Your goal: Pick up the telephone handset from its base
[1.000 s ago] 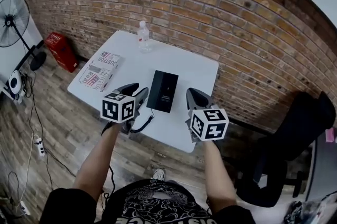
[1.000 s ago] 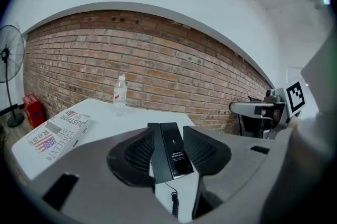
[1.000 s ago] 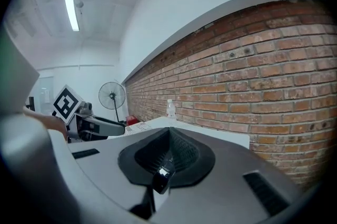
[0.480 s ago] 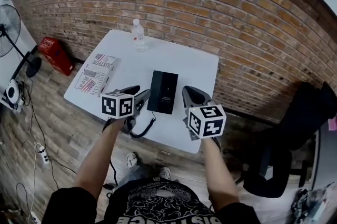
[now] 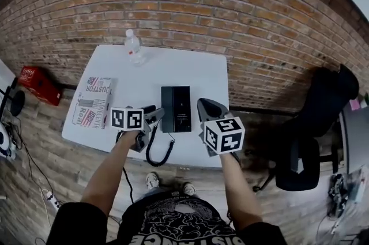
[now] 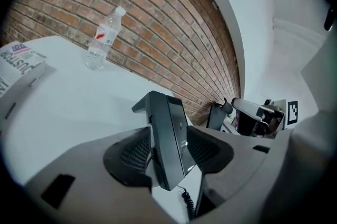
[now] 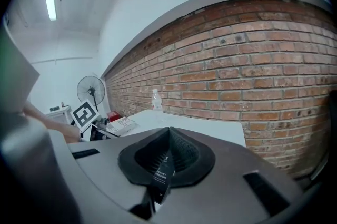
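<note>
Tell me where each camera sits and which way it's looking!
Head view: on the person's head, looking steeply down at the table and telephone; both arms, left claw and right claw show.
Left gripper view: on the left claw, looking along its open jaws at the telephone; the right claw shows far right.
Right gripper view: on the right claw, facing the brick wall over the table; the left claw shows at left.
Shared: all three show the water bottle.

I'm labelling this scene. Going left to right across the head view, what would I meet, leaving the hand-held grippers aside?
Red case → printed box → water bottle → black telephone → office chair
</note>
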Tool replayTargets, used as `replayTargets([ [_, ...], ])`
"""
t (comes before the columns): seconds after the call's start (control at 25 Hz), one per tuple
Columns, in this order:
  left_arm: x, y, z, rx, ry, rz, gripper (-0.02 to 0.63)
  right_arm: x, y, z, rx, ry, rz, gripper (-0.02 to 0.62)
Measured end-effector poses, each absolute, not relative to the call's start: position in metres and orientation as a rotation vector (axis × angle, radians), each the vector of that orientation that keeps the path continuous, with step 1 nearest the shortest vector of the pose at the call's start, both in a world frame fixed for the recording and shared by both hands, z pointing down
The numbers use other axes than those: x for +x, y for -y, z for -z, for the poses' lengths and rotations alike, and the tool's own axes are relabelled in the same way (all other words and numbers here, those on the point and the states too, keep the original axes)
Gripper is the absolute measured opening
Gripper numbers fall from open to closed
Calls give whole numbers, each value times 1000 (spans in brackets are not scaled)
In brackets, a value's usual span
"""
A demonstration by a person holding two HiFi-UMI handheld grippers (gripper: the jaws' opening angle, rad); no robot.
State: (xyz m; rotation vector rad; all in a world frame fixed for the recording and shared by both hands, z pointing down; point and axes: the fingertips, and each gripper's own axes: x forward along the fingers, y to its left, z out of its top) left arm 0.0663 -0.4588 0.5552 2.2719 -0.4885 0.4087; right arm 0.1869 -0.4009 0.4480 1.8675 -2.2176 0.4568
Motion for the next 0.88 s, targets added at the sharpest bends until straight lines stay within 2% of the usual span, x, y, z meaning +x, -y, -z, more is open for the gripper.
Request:
replayTargets([
  [0.88, 89, 468, -590, 1979, -92, -296, 198, 173, 395, -487, 2082, 1897, -563, 0],
])
